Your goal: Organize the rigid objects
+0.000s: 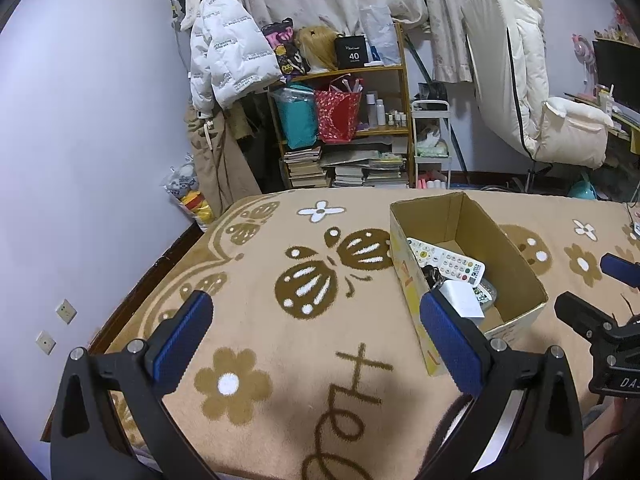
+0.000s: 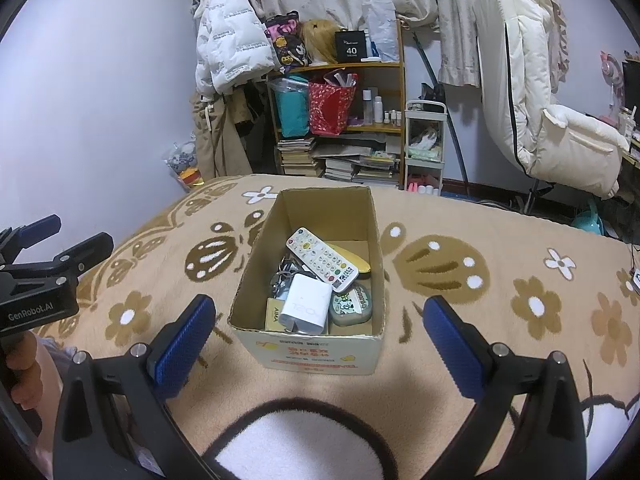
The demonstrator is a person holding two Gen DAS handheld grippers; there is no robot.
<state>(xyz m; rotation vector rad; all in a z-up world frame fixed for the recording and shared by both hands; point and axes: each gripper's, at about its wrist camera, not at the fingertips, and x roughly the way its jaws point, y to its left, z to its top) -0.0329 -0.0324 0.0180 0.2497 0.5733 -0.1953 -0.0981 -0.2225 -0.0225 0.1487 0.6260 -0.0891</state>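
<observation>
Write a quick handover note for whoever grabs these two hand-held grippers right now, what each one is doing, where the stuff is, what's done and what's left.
Left hand-held gripper: open, empty, over the blanket to the left of the cardboard box.
Right hand-held gripper: open, empty, facing the box's near end.
In the box: white remote, white charger block, a yellow item, a green patterned case, a keys-and-cables bundle, a small card.
Done: every loose item in view is in the box.
Left: nothing visible on the blanket to collect; check beyond both views before stopping.
</observation>
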